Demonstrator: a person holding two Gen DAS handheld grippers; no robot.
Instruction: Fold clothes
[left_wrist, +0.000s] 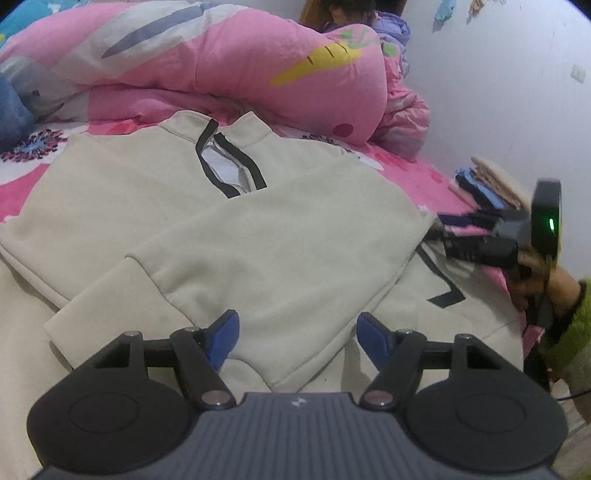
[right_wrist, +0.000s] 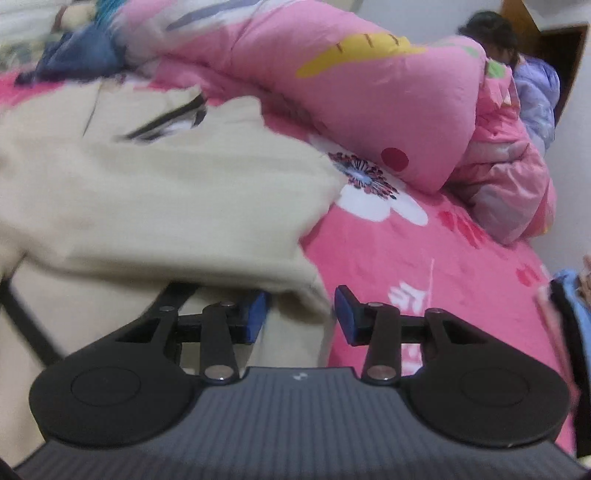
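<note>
Left gripper (left_wrist: 297, 334), blue pads spread wide, hovers over cream fleece zip-neck sweatshirt (left_wrist: 207, 221) spread on pink floral bedsheet (right_wrist: 424, 266), one sleeve folded across. Right gripper (right_wrist: 300, 314) parted, straddling sweatshirt's edge.

The cream sweatshirt (left_wrist: 280, 236) is thick, matt knit cloth, soft and slightly fuzzy, with a toothed metal zip (left_wrist: 246, 173) edged in black tape. The left tool (left_wrist: 297, 334) is matt black plastic with shiny metal pivot pins and blue rubbery pads (left_wrist: 225, 334). The pink quilt (left_wrist: 229, 74) is puffy crinkled cotton; the bed sheet (right_wrist: 424, 266) is smooth printed cloth.
</note>
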